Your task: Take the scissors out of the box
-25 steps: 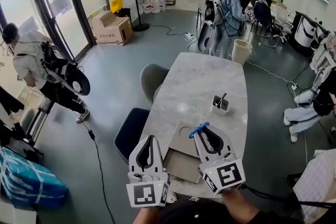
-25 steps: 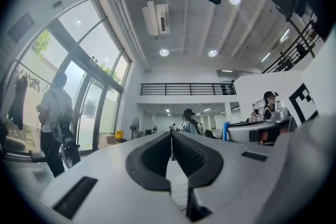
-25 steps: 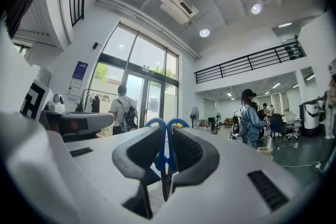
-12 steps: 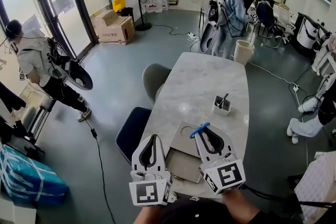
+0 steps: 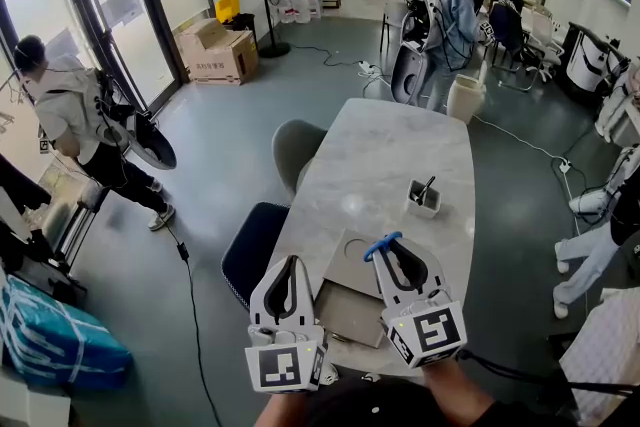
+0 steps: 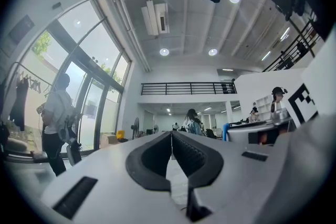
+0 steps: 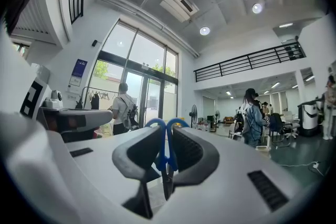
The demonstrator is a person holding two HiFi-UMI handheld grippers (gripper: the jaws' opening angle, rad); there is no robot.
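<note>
We hold 2 grippers over the box (image 5: 345,313), which lies flat on the table (image 5: 400,140) right below them. The right gripper (image 5: 390,257) is squeezed on the scissors (image 5: 378,246). In the right gripper view the 2 blue rings stick out past the jaw tips, and the dark blades run back between the pads. So the scissors are up in the air, over the right side of the box, and we think they are already out of it. The left gripper (image 5: 290,265) is over the left side of the box, with its jaws closed together and nothing in them. To do this step well, we should hold a firm squeeze, because the scissors are thin and could slip or swing. We should move the right gripper slowly away from the box and stay level, so the blades do not tip down and catch the edge of the box. A good spot to put them down looks like the bare table past the box, on the near side of the little cup (image 5: 421,200) so we do not bump it. The left gripper can wait by the box and press it flat if it slides.
</note>
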